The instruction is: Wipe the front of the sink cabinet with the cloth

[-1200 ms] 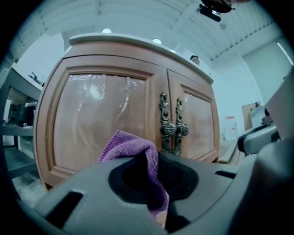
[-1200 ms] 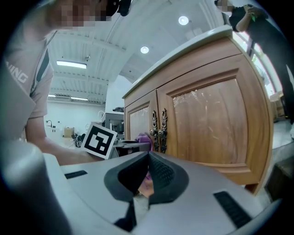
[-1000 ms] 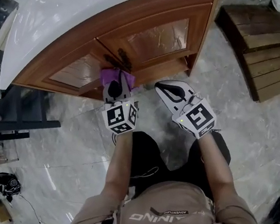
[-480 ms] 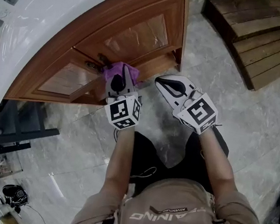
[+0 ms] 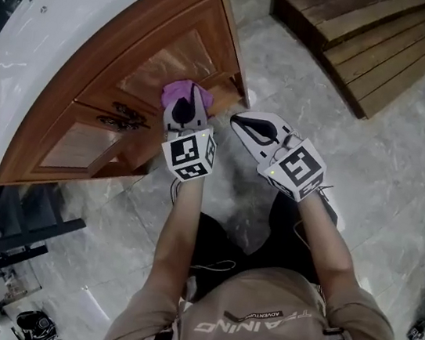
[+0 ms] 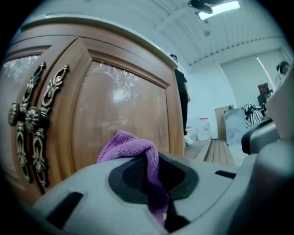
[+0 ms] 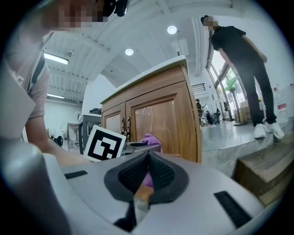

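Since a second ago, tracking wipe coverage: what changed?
The left gripper slid the purple cloth from the door handles across the right-hand door toward its outer edge. Still clamped on the cloth; the right gripper stays shut, idle beside it.

Purple cloth (image 5: 179, 89), bunched, pressed against wooden sink cabinet (image 5: 144, 68) door panel

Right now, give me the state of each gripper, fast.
Left gripper: shut on the purple microfibre cloth, by the brown wooden cabinet door.
Right gripper: shut, holding nothing.
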Tool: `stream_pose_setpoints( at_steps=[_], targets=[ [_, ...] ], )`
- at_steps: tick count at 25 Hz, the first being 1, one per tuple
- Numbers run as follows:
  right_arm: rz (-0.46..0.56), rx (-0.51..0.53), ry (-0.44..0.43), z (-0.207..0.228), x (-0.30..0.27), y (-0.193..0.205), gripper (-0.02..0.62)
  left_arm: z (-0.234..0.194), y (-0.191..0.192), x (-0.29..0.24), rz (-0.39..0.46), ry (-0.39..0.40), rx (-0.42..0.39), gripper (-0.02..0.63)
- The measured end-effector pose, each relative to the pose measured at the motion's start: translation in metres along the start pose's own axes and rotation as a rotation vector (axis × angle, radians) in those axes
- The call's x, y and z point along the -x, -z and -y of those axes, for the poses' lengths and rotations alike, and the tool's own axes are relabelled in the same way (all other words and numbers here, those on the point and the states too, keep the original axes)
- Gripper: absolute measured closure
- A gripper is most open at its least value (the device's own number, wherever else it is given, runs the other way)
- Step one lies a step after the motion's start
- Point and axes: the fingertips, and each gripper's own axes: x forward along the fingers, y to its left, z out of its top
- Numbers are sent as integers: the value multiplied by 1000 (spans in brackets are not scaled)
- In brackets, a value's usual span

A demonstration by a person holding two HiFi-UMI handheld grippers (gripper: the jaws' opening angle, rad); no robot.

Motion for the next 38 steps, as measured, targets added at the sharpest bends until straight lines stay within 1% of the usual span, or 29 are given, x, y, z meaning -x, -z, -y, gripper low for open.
stream_pose_setpoints(
  at_steps=[3, 5, 9, 11, 15, 18, 20, 23, 24, 25, 28, 32, 33, 35, 38],
  targets=[
    [4, -13, 41, 11, 13, 1, 584, 24, -5, -16, 11, 58, 32, 569],
    [7, -24, 66, 17, 20, 2, 584, 37, -8, -26, 17, 87, 31, 569],
    [-5, -46, 95, 23, 30, 7, 584, 53, -9, -37, 26, 122, 22, 569],
    [-14, -37, 110, 26, 37, 8, 584, 63, -11, -45, 32, 139, 23, 569],
    [-40, -17, 162, 37, 56, 9, 584, 86, -14, -54, 42, 179, 63, 569],
    [-56, -29, 188, 41, 70, 14, 584, 100, -12, -61, 32, 211, 72, 569],
    [-58, -32, 205, 45, 77, 16, 584, 112, -12, -68, 20, 263, 96, 569],
    [-53, -44, 231, 51, 86, 16, 584, 137, -10, -72, -17, 416, 195, 569],
    [-48, -48, 239, 52, 88, 15, 584, 143, -11, -70, -21, 453, 201, 569],
    [-43, -49, 246, 54, 89, 14, 584, 147, -13, -68, -19, 482, 188, 569],
    [-36, -39, 241, 56, 89, 10, 584, 156, -25, -53, 7, 543, 156, 569],
    [-29, -33, 187, 48, 79, 4, 584, 150, -38, -25, 33, 582, 164, 569],
    [-24, -39, 177, 45, 74, 2, 584, 145, -42, -19, 38, 581, 170, 569],
    [-23, -41, 161, 38, 63, 0, 584, 128, -47, -6, 44, 545, 169, 569],
    [-19, -37, 165, 35, 43, -7, 584, 97, -54, 12, 54, 452, 125, 569]
  ],
)
